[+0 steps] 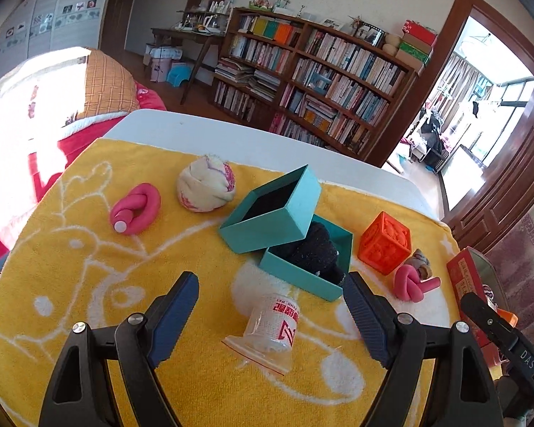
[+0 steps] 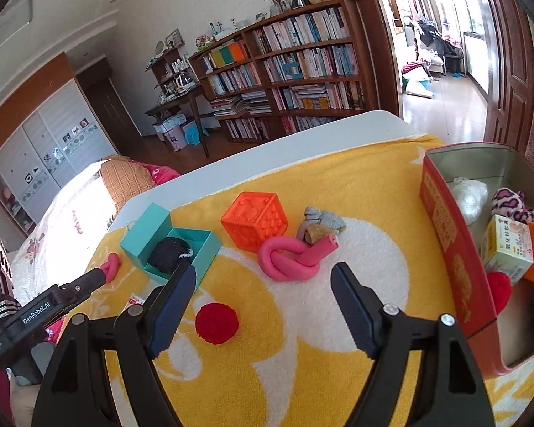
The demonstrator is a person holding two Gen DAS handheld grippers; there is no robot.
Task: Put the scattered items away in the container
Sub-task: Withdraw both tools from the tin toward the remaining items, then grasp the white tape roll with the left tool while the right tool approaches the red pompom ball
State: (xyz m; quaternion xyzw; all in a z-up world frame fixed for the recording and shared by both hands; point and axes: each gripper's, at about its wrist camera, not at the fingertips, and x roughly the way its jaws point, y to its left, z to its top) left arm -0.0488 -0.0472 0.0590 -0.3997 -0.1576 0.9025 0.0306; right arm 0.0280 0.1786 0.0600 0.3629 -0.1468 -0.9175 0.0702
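Observation:
My left gripper (image 1: 271, 279) is open over the yellow towel (image 1: 89, 267). A small clear bottle (image 1: 272, 327) with red print lies on its side between the fingers, and neither pad touches it. Just beyond sits an open teal box (image 1: 302, 274) holding a black bundle (image 1: 313, 249), with its lid (image 1: 270, 210) leaning on it. My right gripper (image 2: 264, 271) is open with nothing held, its tips just short of a pink knotted foam tube (image 2: 292, 259). The red tin (image 2: 445, 220) at the right holds several items.
An orange cube (image 2: 254, 220) and a small grey-tan cloth (image 2: 318, 226) lie behind the pink knot. A second pink knot (image 1: 135, 208) and a rolled cloth ball (image 1: 204, 186) lie far left. A red round disc (image 2: 217, 322) shows on the towel. The white table edge (image 1: 231, 135) runs behind.

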